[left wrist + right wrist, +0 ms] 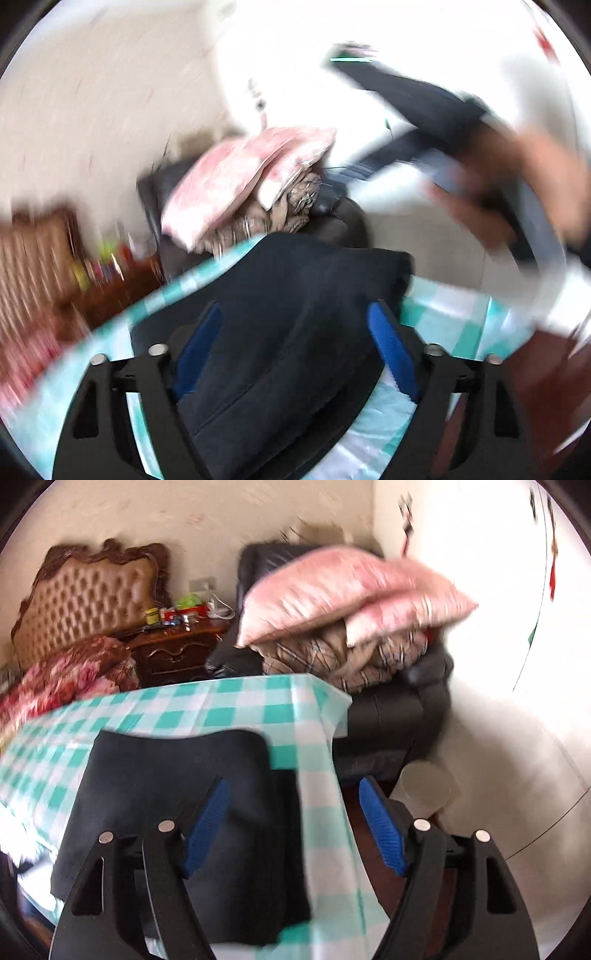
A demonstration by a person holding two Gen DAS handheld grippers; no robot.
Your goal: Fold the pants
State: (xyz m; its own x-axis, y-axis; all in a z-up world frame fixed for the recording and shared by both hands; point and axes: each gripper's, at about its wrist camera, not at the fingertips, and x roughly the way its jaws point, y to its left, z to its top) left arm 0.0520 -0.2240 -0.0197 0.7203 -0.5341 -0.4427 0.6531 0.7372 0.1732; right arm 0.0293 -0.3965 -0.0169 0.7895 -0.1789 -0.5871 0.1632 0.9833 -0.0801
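Dark pants (173, 775) folded into a compact block, lying on the checked tablecloth (229, 705) near the desk corner. Seen at 12 o'clock from the left gripper (295, 343), spilling between its blue pads (393, 350). Left gripper spread wide, cloth between the fingers but not pinched, so holding nothing. Right gripper (295, 823) also wide open and empty, poised over the pants' right edge at 10 o'clock and the cloth's overhang. Probably released on purpose: fold looks finished, both standing off to leave the stack undisturbed. Heavy blur in left view; streaked shape at 2 o'clock possibly the person's arm with the other gripper, cannot confirm. Pink pillows (343, 590) piled on black armchair (399, 709) beyond the desk at 1 o'clock.
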